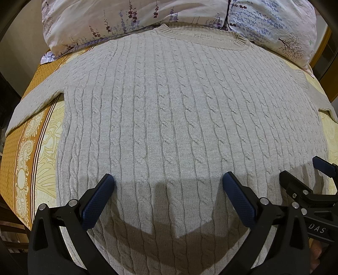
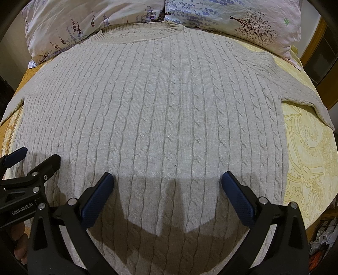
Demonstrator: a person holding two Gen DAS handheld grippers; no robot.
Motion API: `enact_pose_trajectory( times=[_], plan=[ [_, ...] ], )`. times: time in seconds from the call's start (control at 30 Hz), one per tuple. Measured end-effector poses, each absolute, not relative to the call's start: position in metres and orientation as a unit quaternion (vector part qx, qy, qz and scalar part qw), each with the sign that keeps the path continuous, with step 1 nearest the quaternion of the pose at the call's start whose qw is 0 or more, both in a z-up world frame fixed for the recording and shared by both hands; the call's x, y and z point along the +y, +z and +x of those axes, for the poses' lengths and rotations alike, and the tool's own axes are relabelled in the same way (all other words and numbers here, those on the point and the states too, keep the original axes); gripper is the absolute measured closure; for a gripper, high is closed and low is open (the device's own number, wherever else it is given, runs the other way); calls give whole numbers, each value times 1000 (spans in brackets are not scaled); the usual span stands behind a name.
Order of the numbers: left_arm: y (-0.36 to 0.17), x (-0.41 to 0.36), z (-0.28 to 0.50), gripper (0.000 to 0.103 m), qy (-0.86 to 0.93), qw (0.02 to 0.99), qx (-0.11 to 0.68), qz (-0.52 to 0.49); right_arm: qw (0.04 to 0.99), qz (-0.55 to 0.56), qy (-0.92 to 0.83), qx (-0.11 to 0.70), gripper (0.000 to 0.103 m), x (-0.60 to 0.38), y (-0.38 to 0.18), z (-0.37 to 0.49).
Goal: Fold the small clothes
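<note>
A pale grey cable-knit sweater (image 1: 169, 110) lies flat on the bed, collar toward the pillows, sleeves spread to both sides. It fills the right wrist view too, sweater (image 2: 160, 105). My left gripper (image 1: 168, 179) hovers open over the sweater's lower body, blue-padded fingers wide apart with nothing between them. My right gripper (image 2: 168, 179) is open the same way, a little to the right. Each gripper shows at the edge of the other's view: right gripper (image 1: 302, 171), left gripper (image 2: 36, 156).
Two floral pillows (image 1: 131, 19) (image 2: 232, 19) lie past the collar. A yellow and orange patterned bedspread (image 1: 27, 148) (image 2: 310, 152) shows on both sides of the sweater. The bed's edges drop off left and right; clutter sits on the floor at lower right (image 2: 323, 243).
</note>
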State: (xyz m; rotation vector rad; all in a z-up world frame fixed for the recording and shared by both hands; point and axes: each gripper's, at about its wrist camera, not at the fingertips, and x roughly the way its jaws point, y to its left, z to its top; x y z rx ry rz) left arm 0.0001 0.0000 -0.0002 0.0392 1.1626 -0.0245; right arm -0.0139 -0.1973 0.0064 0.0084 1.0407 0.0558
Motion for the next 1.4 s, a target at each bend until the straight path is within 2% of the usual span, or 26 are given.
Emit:
enact_pose_trajectory(
  times=[1.4],
  plan=[
    [0,-2,5,1,-15,830,558,21,863,-7,40,503,2,-197,4,-11]
  ],
)
